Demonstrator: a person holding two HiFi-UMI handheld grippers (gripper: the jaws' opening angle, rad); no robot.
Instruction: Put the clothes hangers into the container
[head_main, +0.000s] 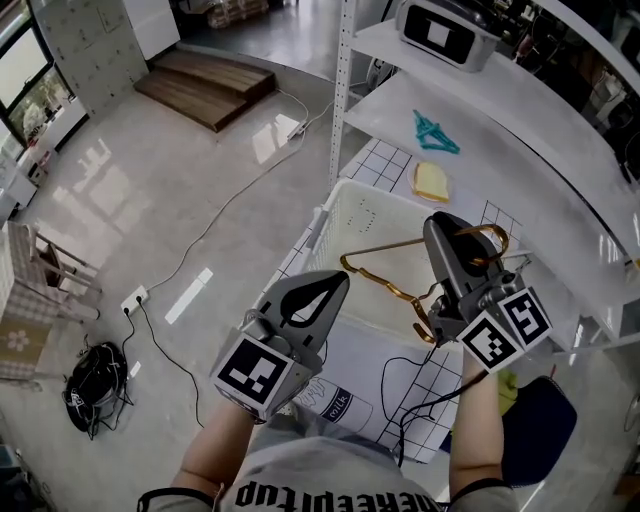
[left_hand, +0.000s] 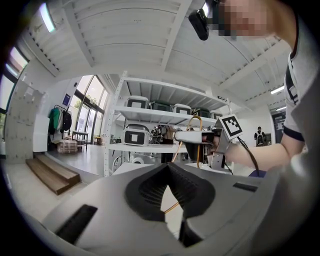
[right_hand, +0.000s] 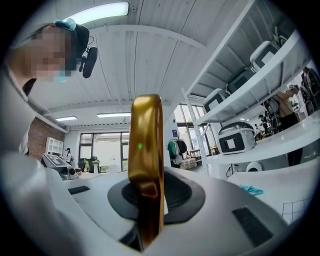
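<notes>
Legibly, "milk" label (head_main: 338, 403) near container (head_main: 372, 218)

Gold hanger (head_main: 383, 249) neck hidden behind right gripper (head_main: 441, 224); container (head_main: 365, 215) near corner behind left gripper (head_main: 340, 281).

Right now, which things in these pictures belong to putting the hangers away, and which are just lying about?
Part of the job:
- gold hanger
- white basket
- teal thing on the shelf, probably another hanger

Just lying about:
- yellow pad
- cooker
- power strip
- wooden steps
</notes>
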